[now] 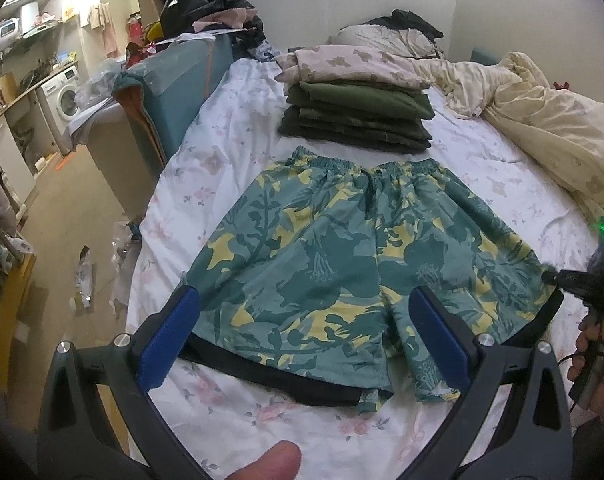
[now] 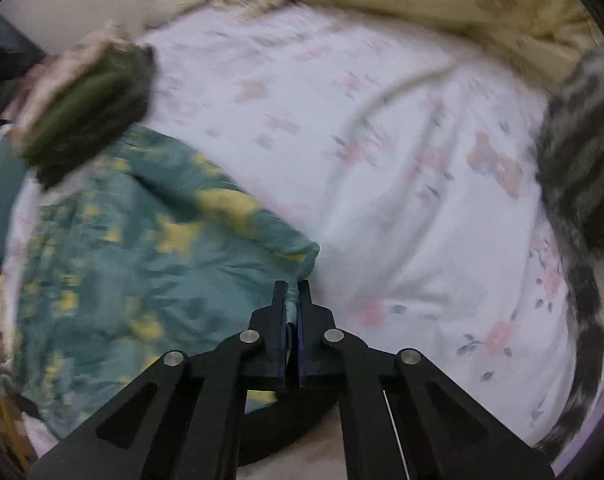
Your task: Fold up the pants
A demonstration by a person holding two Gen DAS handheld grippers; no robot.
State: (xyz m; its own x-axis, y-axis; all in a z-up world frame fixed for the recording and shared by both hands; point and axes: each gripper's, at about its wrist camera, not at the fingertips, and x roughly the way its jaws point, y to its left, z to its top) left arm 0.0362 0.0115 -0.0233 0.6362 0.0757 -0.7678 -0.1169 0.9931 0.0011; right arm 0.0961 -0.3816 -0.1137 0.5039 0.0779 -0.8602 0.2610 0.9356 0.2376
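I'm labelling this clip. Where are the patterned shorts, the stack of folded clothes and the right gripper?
patterned shorts [image 1: 322,256], left wrist view, middle of the front.
stack of folded clothes [image 1: 358,120], left wrist view, dark green layers.
right gripper [image 2: 292,300], right wrist view, between its fingertips, shut on the shorts' edge.

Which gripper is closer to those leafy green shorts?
Right. The right gripper is clamped on the green shorts at their edge; the left gripper hangs open above them.

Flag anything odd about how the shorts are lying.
The shorts lie flat, but a black inner layer sticks out below the left leg's hem, and the right gripper has bunched the right edge.
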